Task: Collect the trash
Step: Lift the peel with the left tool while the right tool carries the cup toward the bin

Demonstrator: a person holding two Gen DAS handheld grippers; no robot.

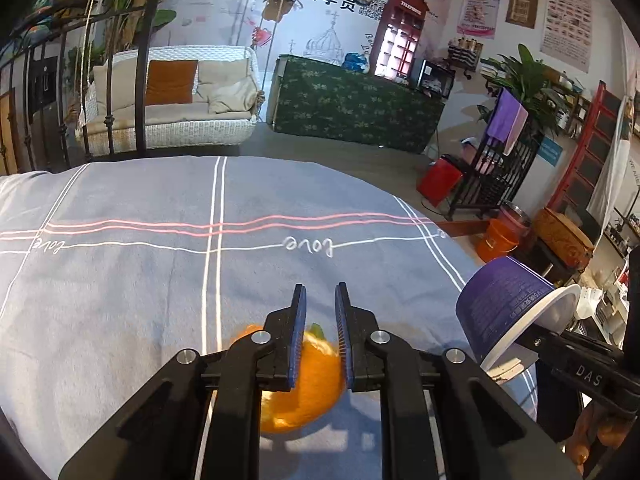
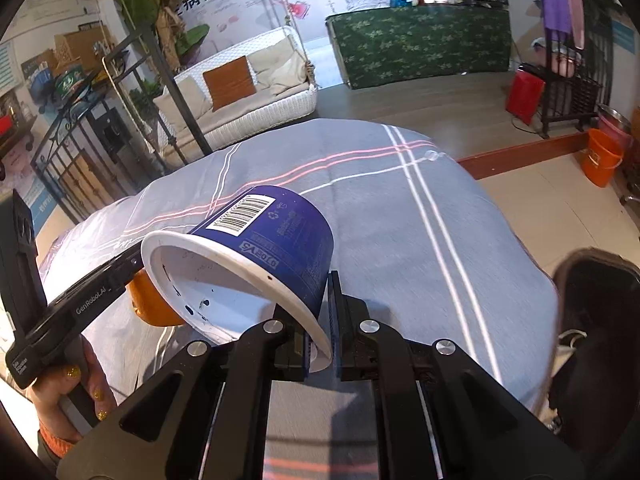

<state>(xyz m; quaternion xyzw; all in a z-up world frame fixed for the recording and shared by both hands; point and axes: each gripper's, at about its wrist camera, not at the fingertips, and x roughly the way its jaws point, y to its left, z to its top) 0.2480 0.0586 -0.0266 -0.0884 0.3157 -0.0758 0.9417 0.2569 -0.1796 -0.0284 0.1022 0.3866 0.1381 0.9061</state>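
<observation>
My left gripper (image 1: pixel 320 292) is shut on a piece of orange peel (image 1: pixel 304 380), held between its blue pads above the bed cover. In the right wrist view the peel (image 2: pixel 154 304) shows at the tip of that left gripper (image 2: pixel 120 272). My right gripper (image 2: pixel 320 304) is shut on the white rim of a dark blue paper cup (image 2: pixel 272 240) with a barcode; the cup is tilted, its empty mouth facing the camera. In the left wrist view the cup (image 1: pixel 504 304) hangs at the right, off the bed's edge.
A blue-grey bed cover (image 1: pixel 120 280) with white and pink lines fills the foreground. A dark open bag or bin (image 2: pixel 592 320) sits at the bed's right side. An orange bucket (image 2: pixel 602 156) stands on the floor beyond. A hand (image 2: pixel 60 384) holds the left gripper.
</observation>
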